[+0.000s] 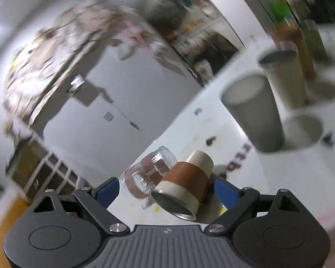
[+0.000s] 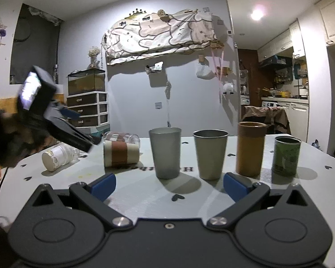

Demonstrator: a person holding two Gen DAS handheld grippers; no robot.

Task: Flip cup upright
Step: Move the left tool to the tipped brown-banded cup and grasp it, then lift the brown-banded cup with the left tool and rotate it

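Note:
A cream cup with a brown band lies on its side on the white table, its open mouth toward my left camera. It also shows in the right wrist view. A clear glass lies on its side against it, also seen behind it in the right wrist view. My left gripper is open and tilted, its blue fingers on either side of the cup and glass. It shows in the right wrist view at the left. My right gripper is open and empty, low over the table.
A grey tumbler, a metal cup, a tan cylinder and a green can stand upright in a row. A small white-lidded jar lies on its side at the left. The table edge is near the lying cups.

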